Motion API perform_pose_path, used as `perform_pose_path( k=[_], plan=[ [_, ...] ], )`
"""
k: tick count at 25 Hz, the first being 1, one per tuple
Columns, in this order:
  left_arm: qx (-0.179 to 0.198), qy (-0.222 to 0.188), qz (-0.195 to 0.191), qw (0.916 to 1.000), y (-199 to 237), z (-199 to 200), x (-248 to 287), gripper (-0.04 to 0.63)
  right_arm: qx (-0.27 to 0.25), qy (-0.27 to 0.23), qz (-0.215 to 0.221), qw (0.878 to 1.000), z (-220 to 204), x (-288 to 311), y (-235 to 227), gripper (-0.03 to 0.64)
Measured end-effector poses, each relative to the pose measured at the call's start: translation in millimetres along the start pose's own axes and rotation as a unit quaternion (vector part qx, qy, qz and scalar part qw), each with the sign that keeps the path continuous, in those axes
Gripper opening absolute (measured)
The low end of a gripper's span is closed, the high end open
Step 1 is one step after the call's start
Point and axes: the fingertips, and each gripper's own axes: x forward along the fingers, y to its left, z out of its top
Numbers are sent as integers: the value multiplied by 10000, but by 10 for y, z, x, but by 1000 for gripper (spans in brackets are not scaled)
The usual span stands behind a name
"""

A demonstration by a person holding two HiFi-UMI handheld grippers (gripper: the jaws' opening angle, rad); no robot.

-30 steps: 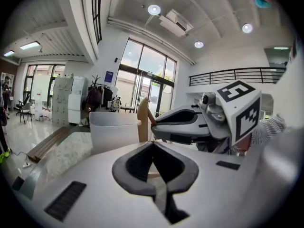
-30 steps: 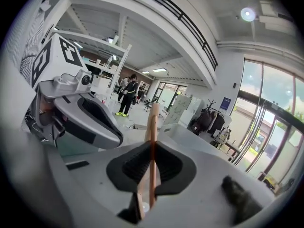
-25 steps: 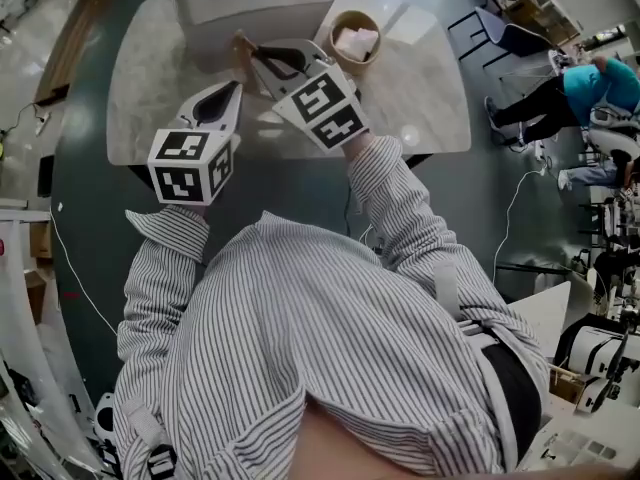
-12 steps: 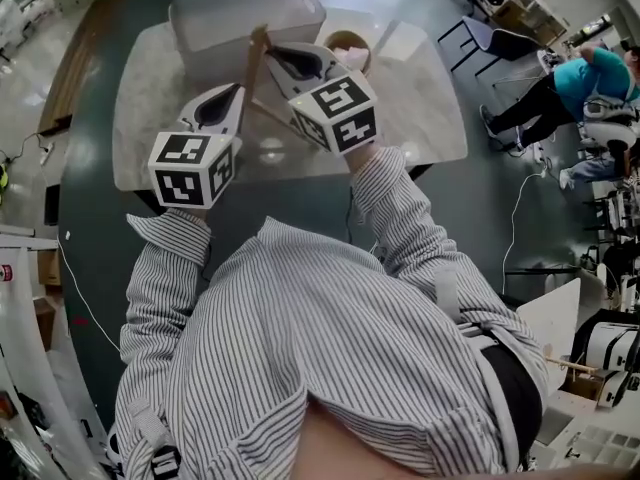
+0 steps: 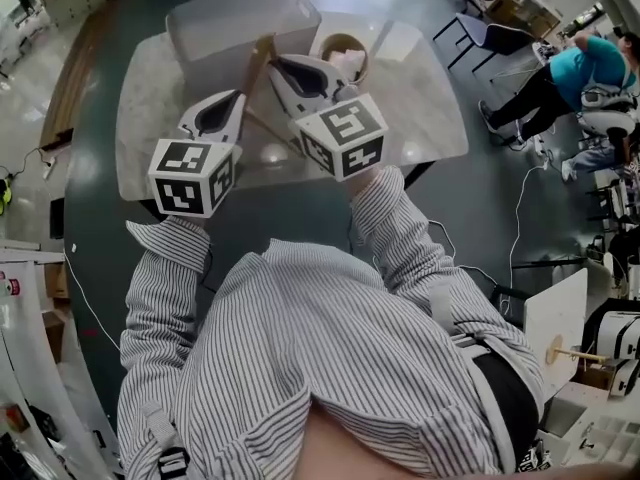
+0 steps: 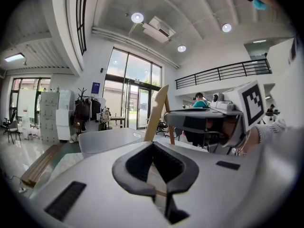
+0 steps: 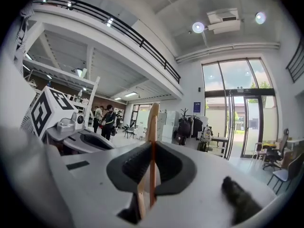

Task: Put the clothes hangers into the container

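My right gripper (image 5: 296, 76) (image 7: 152, 169) is shut on a wooden clothes hanger (image 5: 259, 60) (image 7: 153, 120), which it holds tilted upright at the near edge of the translucent container (image 5: 240, 20). One arm of the hanger sticks up past the jaws, and a thin bar runs down toward the table. In the left gripper view the hanger (image 6: 158, 109) rises beside the right gripper (image 6: 199, 120), in front of the container (image 6: 107, 140). My left gripper (image 5: 216, 118) (image 6: 158, 171) hovers to the hanger's left, its jaws together with nothing between them.
A pale marble-look table (image 5: 420, 108) carries the container and a round brown bowl (image 5: 340, 52) with something white in it. People sit at the far right (image 5: 575, 78). Dark floor and cables surround the table.
The right gripper has raised the hanger from low beside the container to upright at its near edge. The left gripper has hardly moved.
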Motion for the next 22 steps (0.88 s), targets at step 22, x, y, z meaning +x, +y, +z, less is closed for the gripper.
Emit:
perform_pose_path(
  k=[22],
  plan=[
    [-191,37,-292,9994,116,9,391,10,574,-72,-120,9983,-131,-13,-237,34]
  ],
)
